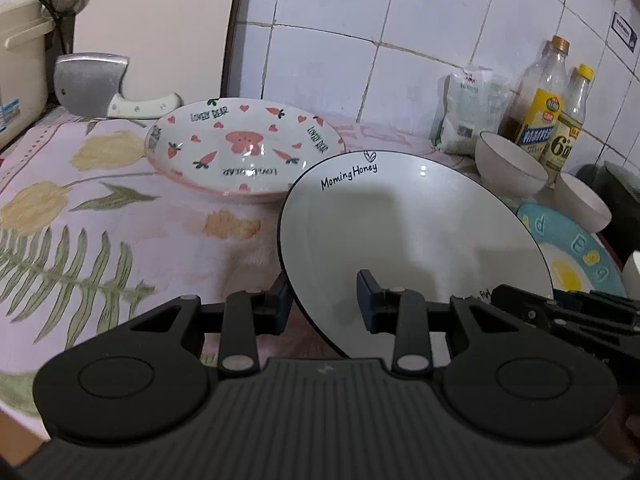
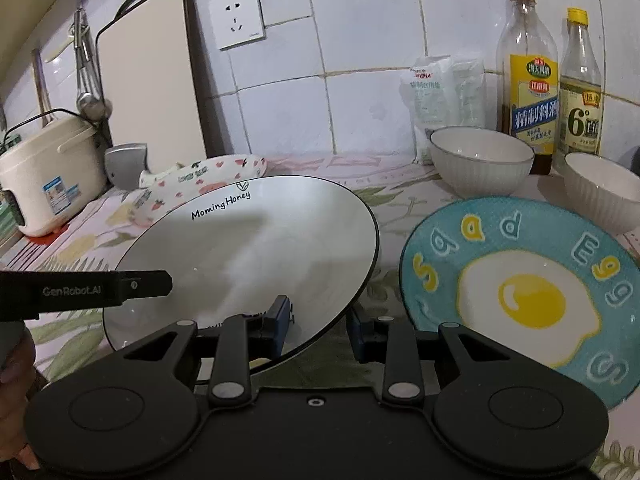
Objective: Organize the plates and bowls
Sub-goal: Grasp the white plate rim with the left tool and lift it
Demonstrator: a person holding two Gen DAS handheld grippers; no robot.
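Note:
A white, black-rimmed plate (image 1: 412, 224) lettered "Morning Honey" hangs tilted above the floral cloth. My left gripper (image 1: 326, 296) is shut on its near left rim, one pad under and one on the face. My right gripper (image 2: 318, 320) is shut on the near right rim of the same plate (image 2: 248, 256). A pink carrot-patterned plate (image 1: 244, 152) lies behind it on the cloth. To the right rests a blue fried-egg plate (image 2: 520, 288). Two white ribbed bowls (image 2: 480, 160) (image 2: 604, 196) stand at the back right.
Two bottles (image 2: 532, 80) and a white bag (image 2: 436, 92) stand against the tiled wall. A cleaver (image 1: 92, 84), a rice cooker (image 2: 48, 172) and an upright cutting board (image 2: 148, 76) occupy the back left. A hand (image 2: 16, 360) shows at the left edge.

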